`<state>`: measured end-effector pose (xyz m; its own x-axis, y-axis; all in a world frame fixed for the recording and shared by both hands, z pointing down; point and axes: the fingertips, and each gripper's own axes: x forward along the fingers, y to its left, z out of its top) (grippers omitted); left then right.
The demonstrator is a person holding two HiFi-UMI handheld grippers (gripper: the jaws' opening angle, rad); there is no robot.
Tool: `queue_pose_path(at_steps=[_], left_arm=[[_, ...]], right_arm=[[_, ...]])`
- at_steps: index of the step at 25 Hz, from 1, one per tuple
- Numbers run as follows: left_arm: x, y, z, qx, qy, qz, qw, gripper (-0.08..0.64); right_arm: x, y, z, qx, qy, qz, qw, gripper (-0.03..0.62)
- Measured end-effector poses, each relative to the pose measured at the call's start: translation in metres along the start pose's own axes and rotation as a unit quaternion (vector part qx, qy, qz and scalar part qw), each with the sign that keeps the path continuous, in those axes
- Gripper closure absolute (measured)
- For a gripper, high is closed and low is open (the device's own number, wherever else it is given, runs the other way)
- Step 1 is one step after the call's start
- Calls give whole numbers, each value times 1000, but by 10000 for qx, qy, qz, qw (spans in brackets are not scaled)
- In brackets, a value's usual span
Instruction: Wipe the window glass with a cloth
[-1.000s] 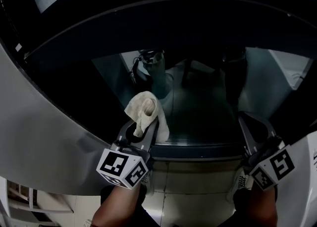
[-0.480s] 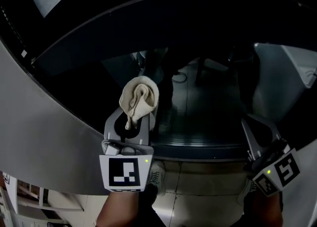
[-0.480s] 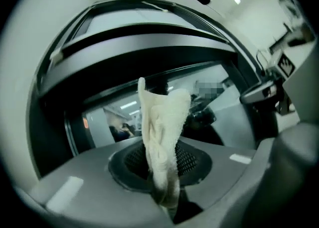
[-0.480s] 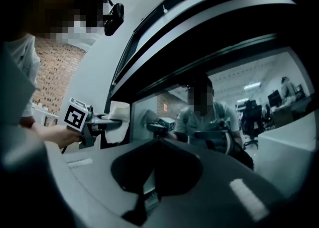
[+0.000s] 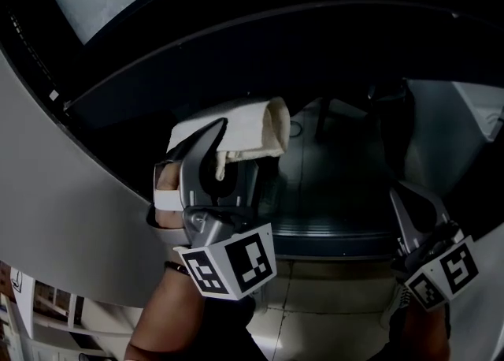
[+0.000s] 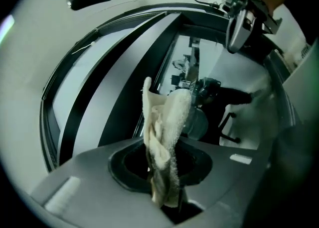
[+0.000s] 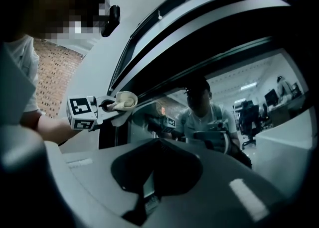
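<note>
Head view shows the left gripper [image 5: 214,147] raised to the upper left corner of the window glass [image 5: 339,186]. Its jaws are clamped on a cream terry cloth [image 5: 256,127], whose folded bulk lies just under the dark window frame [image 5: 236,44]. Whether the cloth presses on the pane cannot be told. The glass carries no streaks or wet marks, so how much is wiped is unclear; judging by the cloth at a top corner, most of the pane likely remains. The right gripper [image 5: 405,198] waits low at the right, its jaws together on nothing. No brand or writing is legible; only the black-and-white square markers on the gripper cubes show.
</note>
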<state>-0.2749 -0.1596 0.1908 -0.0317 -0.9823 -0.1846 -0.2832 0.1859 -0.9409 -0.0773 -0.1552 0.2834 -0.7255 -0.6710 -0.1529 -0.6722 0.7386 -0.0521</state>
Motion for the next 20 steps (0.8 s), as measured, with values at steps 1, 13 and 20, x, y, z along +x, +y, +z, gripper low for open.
queue_pose_path(at_steps=[1,13,20], left_arm=[[2,-1,4,181,-30,2,9998,462],[20,7,21,893,-4,128,9959,462],[22,4,19,990,-16,240,9948,460]], right_arm=[[-1,0,1,6,-14,1,10000,591],[-2,3,6,104,-107,101,9998,591],[-2,5,9,77,-123,117,9998,591]])
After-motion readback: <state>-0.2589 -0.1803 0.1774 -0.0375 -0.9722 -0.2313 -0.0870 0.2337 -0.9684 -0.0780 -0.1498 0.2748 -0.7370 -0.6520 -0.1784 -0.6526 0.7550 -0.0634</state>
